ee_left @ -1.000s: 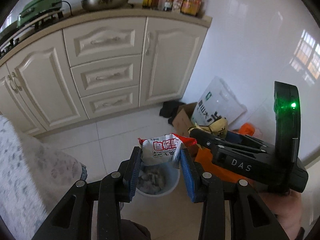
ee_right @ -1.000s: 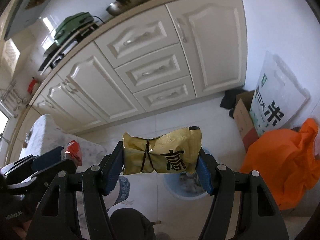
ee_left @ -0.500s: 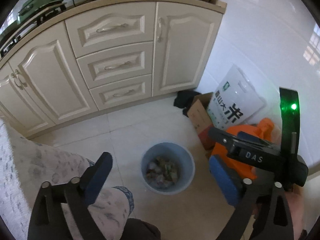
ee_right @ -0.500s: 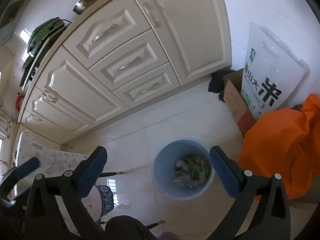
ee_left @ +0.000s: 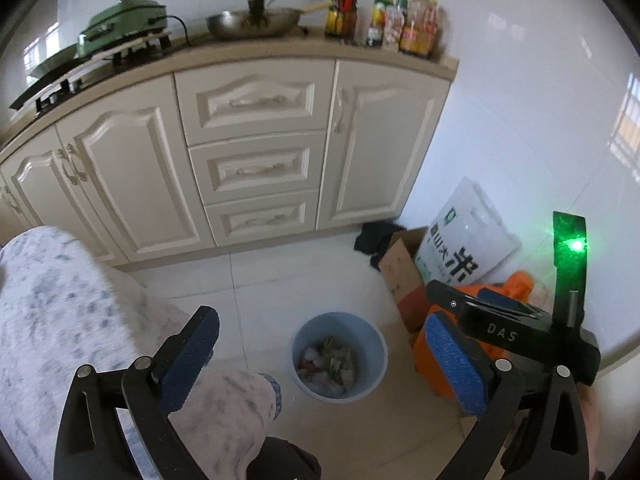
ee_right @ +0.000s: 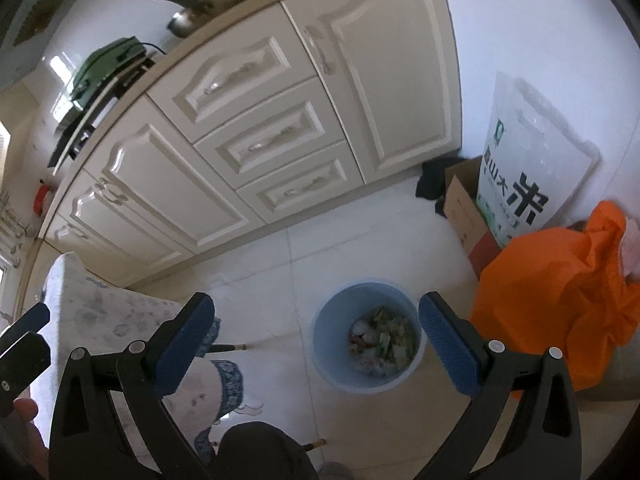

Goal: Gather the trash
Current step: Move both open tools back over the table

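Left wrist view first: the left gripper (ee_left: 320, 360) has its jaws spread wide with nothing between them, both blue pads bare. Straight below the gap sits the round light blue plastic trash bin (ee_left: 339, 354) on the white tiled floor (ee_left: 256, 292), and the trash, a heap of crumpled wrappers (ee_left: 328, 364), is already inside it. The right gripper (ee_left: 516, 330) pokes in from the right side, black body with a green light on top. Behind it there's an orange plastic bag (ee_left: 432, 360), a brown cardboard box (ee_left: 400, 276) and a big white rice sack (ee_left: 464, 240) leaning on the wall. A grey-speckled white cloth (ee_left: 68, 320) covers the lower left. Cream cabinets (ee_left: 256, 160) run along the back, with a steel wok (ee_left: 252, 24) and a cluster of sauce bottles (ee_left: 384, 24) on the tabletop.

Right wrist view: the right gripper (ee_right: 316, 332) is also fully released, jaws wide apart and empty. The blue bin (ee_right: 370, 344) shows between its fingers, a bit closer to the right pad, wrappers (ee_right: 380, 340) piled in the bottom. The orange bag (ee_right: 560, 292) sits just beside the bin on the right, rice sack (ee_right: 528, 160) and box (ee_right: 460, 204) behind it. One blue pad of the left gripper (ee_right: 30, 320) peeks in at the far left edge
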Demonstrator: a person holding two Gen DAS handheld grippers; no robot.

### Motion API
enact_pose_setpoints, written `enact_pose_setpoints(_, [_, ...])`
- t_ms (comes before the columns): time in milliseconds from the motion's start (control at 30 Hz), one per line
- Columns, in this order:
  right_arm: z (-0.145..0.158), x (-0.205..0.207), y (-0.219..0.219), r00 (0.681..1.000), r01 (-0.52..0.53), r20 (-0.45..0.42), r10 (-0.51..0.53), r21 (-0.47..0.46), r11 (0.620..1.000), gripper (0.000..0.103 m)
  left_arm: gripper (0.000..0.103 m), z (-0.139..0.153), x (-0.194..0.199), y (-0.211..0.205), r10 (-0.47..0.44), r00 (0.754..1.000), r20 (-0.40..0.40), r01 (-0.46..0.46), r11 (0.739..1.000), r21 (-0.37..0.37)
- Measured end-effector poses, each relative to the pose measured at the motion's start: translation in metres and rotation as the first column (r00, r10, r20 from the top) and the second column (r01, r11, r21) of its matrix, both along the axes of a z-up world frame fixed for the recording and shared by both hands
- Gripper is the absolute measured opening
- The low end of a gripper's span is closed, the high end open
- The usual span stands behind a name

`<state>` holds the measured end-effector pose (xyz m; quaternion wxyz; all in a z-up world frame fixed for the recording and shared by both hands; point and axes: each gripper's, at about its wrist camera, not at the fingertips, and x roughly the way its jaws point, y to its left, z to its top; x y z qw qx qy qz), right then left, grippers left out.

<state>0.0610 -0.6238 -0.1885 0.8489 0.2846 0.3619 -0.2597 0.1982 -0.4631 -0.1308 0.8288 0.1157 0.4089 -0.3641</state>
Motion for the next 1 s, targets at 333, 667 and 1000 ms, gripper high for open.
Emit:
enact_pose_setpoints(333, [0.069,0.018,0.08,0.991,-0.102,0.078,0.11,-0.107,0.989,0.103,0.102,0.052,-0.039,0.148,0.105,0.992,0.067,-0.094,0.984,-0.152])
enact_pose_setpoints(667, [0.122,0.055,0.193,0.943,-0.279,0.119,0.309,-0.221,0.935,0.103,0.102,0.085,-0.076,0.293,0.284,0.946,0.157,-0.242,0.94,-0.242])
enact_pose_setpoints(1000, [0.156,0.087,0.305,0.86,-0.431,0.143,0.49,-0.31,0.847,0.103,0.102,0.106,-0.106,0.405,0.463,0.86,0.217,-0.391,0.869,-0.303])
